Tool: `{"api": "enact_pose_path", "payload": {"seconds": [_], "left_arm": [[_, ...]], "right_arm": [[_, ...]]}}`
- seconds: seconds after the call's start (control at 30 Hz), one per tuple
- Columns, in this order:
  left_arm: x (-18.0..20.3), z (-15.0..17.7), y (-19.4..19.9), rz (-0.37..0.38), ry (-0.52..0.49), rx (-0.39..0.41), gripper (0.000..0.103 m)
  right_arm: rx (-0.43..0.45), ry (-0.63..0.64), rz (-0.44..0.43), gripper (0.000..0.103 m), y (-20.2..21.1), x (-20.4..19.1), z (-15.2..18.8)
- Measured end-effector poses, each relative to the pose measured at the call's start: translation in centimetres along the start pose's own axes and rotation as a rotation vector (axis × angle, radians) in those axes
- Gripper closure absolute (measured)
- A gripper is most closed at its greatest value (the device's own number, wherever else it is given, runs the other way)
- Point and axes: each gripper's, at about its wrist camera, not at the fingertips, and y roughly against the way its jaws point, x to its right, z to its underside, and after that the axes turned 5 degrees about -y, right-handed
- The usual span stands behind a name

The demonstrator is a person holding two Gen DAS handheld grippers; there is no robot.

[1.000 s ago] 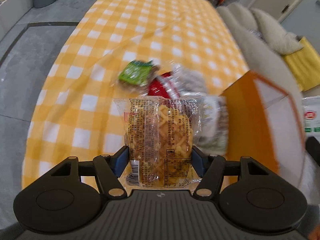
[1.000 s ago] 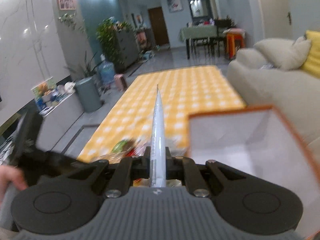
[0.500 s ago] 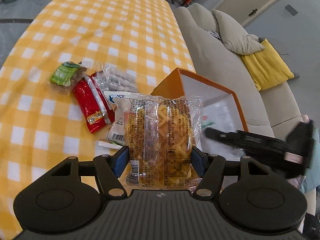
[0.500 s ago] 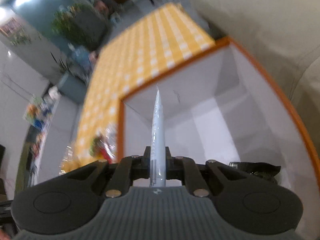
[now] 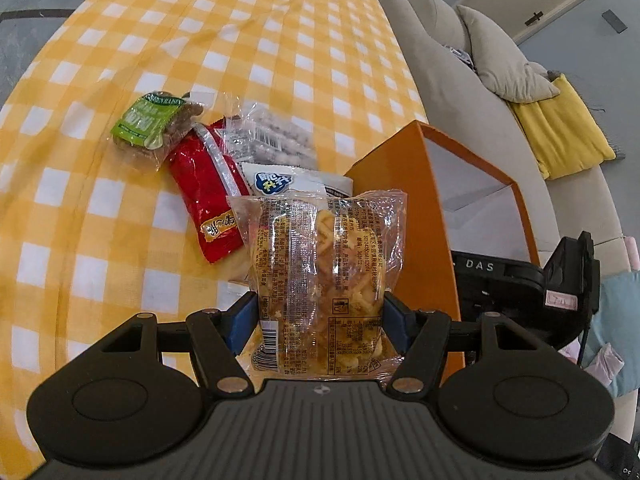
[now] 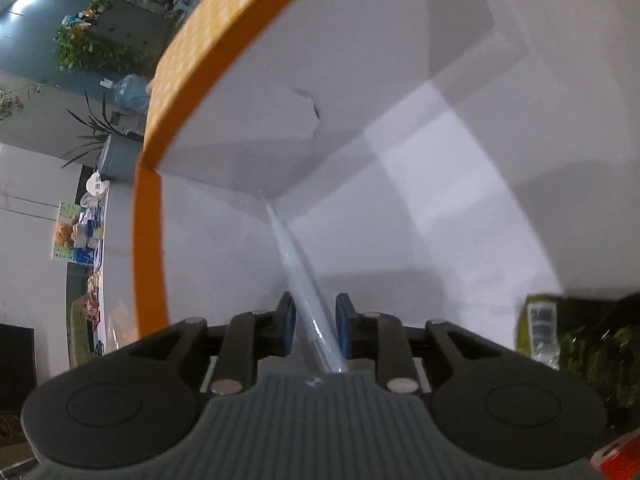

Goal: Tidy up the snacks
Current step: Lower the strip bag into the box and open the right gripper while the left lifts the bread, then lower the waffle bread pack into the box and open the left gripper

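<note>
Clear crinkled snack packet, yellow strips inside, printed back

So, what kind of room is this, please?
Most likely a home living room: a beige sofa with a yellow cushion stands beside the yellow checked tablecloth, and potted plants line the far wall.

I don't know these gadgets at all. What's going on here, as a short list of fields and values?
Setting: yellow checked tablecloth, beige sofa beside it
Container: orange box, white inside
Left gripper: shut on a clear packet of yellow snacks, beside the box
Right gripper: inside the box, jaws opening, thin pale packet tilted between them
Waiting on the cloth: green packet, red packet, clear packet, white packet with blue logo
</note>
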Motion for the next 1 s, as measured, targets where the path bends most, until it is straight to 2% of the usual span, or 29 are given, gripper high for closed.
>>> {"api": "enact_pose_path", "payload": {"seconds": [0.1, 0.2, 0.27, 0.43, 0.53, 0.6, 0.77, 0.83, 1.0], "left_arm": [[0.0, 0.1, -0.1, -0.004, -0.006, -0.005, 0.029], [0.1, 0.2, -0.1, -0.001, -0.007, -0.008, 0.029], [0.3, 0.3, 0.0, -0.003, -0.013, -0.007, 0.029], [1.4, 0.3, 0.8, 0.014, -0.026, 0.014, 0.029], [2.5, 0.4, 1.5, 0.017, -0.035, 0.035, 0.029], [3.8, 0.4, 2.0, 0.017, -0.051, 0.050, 0.029], [7.8, 0.2, 2.3, 0.014, -0.101, 0.074, 0.029], [9.7, 0.3, 1.9, -0.003, -0.120, 0.076, 0.029], [13.9, 0.6, -0.7, -0.076, -0.157, 0.080, 0.027]], "right_arm": [[0.000, -0.001, -0.003, 0.081, 0.1, 0.0, 0.3], [0.030, 0.045, 0.044, 0.080, 0.8, -0.4, 0.0], [0.041, 0.066, 0.057, 0.074, 1.6, -0.7, 0.1], [0.085, 0.097, 0.074, 0.073, 3.7, -1.3, -0.1], [0.117, 0.097, 0.044, 0.067, 6.0, -1.3, 0.0], [0.143, 0.085, 0.011, 0.059, 7.8, -1.0, 0.2], [0.227, 0.186, 0.034, 0.059, 11.3, -2.1, -0.1], [0.268, 0.219, 0.031, 0.057, 12.5, -2.3, -0.1], [0.342, 0.243, -0.049, 0.052, 14.4, -1.3, 0.0]]}}
